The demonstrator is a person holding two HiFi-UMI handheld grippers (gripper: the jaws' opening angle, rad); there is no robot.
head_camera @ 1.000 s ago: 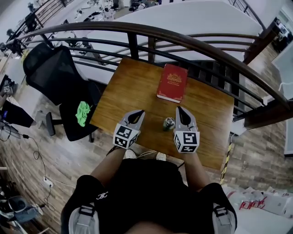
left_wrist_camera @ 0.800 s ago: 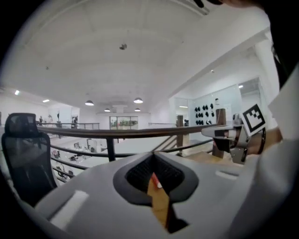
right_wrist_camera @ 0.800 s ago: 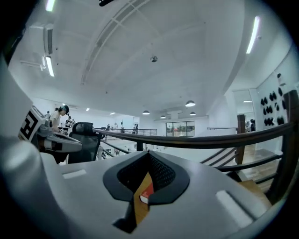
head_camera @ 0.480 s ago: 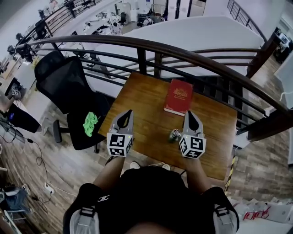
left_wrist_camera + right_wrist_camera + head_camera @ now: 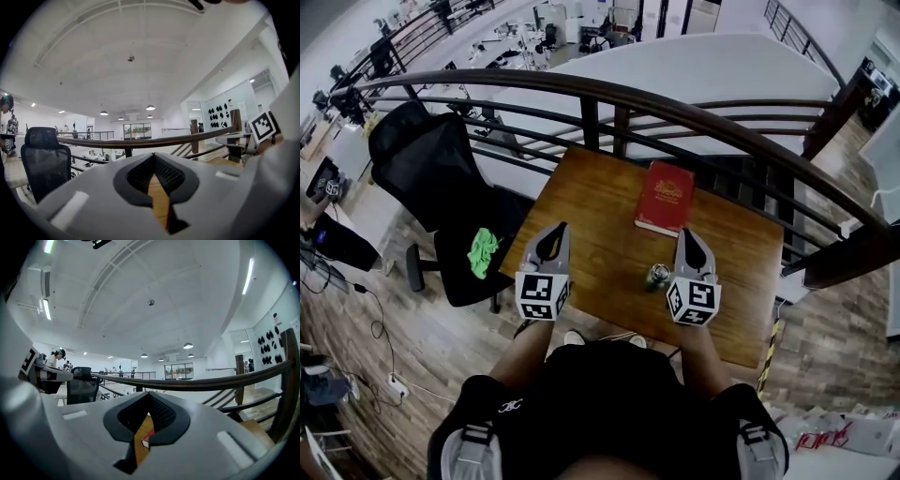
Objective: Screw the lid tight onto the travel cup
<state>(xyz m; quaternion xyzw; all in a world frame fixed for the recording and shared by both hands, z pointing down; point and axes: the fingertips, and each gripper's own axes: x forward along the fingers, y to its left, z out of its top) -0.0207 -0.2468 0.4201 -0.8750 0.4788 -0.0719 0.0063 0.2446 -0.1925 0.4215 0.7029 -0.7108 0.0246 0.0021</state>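
Travel cup (image 5: 657, 277) stands nr front edge of table (image 5: 581, 202), just beside right gripper (image 5: 690, 234), well apart from left gripper (image 5: 559, 231); both clenched empty, flanking w/o contact, prob. neutral pose; red book (image 5: 666, 197) behind.

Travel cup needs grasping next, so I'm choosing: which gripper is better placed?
Right, probably. The travel cup stands close beside the right gripper; the left gripper is farther away. Both are shut and empty.
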